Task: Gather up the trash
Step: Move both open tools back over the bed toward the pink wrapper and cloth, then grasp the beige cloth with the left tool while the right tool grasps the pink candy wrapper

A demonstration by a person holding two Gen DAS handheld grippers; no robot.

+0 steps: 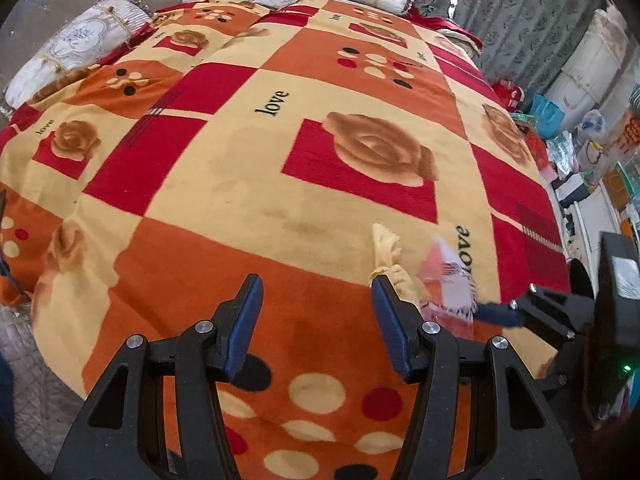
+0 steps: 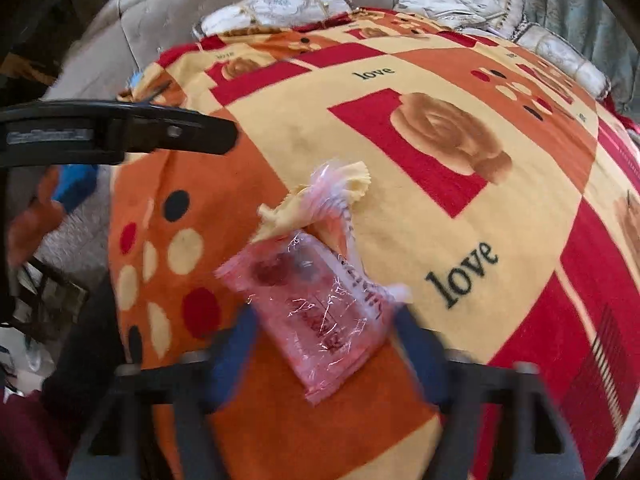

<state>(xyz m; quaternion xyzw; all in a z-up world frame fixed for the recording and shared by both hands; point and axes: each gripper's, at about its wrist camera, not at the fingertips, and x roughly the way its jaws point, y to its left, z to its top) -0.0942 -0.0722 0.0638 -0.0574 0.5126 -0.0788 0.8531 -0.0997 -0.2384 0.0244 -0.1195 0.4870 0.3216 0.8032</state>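
Low, right gripper [image 2: 324,344] astride pink wrapper [image 2: 316,312].

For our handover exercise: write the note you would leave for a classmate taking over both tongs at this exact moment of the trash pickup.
Left tongs: open, empty, above the patterned blanket.
Right tongs: open, blurred, straddling the pink plastic wrapper; not yet closed on it.
Trash: the wrapper and a crumpled yellow cloth scrap touching it, both near the blanket's front edge.
Done: nothing collected that I can see.
Left: grip the wrapper, then the scrap. No bin is in view.
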